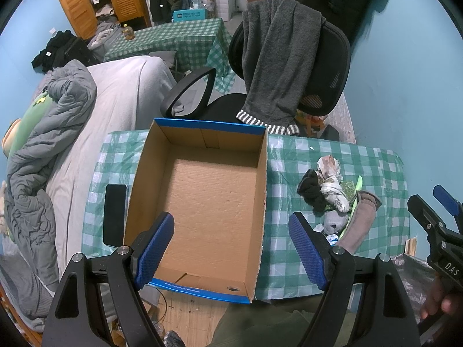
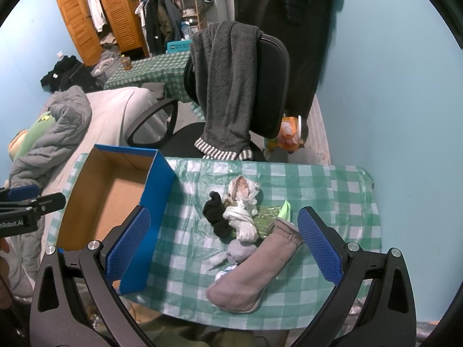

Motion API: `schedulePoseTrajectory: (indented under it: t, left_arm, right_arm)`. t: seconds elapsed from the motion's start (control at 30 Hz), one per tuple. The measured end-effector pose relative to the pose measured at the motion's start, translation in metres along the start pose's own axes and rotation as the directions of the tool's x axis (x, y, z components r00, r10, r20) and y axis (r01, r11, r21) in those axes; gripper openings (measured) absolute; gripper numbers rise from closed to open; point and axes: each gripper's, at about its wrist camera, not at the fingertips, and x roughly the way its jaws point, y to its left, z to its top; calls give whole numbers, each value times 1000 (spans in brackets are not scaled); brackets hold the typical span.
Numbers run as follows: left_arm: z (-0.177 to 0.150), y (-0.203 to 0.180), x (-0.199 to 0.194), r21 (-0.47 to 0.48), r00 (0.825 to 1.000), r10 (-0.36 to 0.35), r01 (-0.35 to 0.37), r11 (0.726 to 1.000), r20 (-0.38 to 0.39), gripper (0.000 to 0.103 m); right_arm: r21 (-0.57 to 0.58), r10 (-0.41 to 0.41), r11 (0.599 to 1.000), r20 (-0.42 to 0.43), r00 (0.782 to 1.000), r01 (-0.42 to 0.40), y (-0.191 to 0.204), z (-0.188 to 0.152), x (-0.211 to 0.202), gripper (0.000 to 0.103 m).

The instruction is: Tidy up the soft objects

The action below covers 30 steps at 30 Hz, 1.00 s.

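Box [image 1: 202, 202] on worktop [image 1: 289, 260], phone [image 1: 115, 214] just left, sock pile [image 2: 246, 231] right; chair [image 1: 289, 66] behind, bed [image 1: 115, 110] left.

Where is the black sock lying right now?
In the right wrist view, the black sock lies on the checked tablecloth, between the blue box and the white sock.

Black gripper frames, silver screws, blue textured fingers [image 2: 319, 248]

The letters "DAS" are printed in white on the black body of the right gripper [image 1: 447, 202], seen in the left wrist view. "nRobot.AI", cut off at the frame edge, is read on the left gripper [image 2: 31, 199]. Print on the box [image 1: 185, 284] rim and the teal crate [image 1: 189, 15] cannot be read.
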Motion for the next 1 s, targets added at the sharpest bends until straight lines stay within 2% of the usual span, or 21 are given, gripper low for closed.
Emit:
schedulePoseTrajectory:
  t: [0.1, 1.0]
  left_arm:
    - [0, 0, 0, -1, 1000, 0, 0, 1000, 0, 83]
    - [-1, 2, 0, -1, 1000, -1, 1, 1000, -5, 83]
  right_arm:
    - [0, -1, 1000, 0, 1000, 1, 10, -5, 0, 101]
    - [2, 1, 1000, -7, 1000, -1, 5, -6, 2, 101]
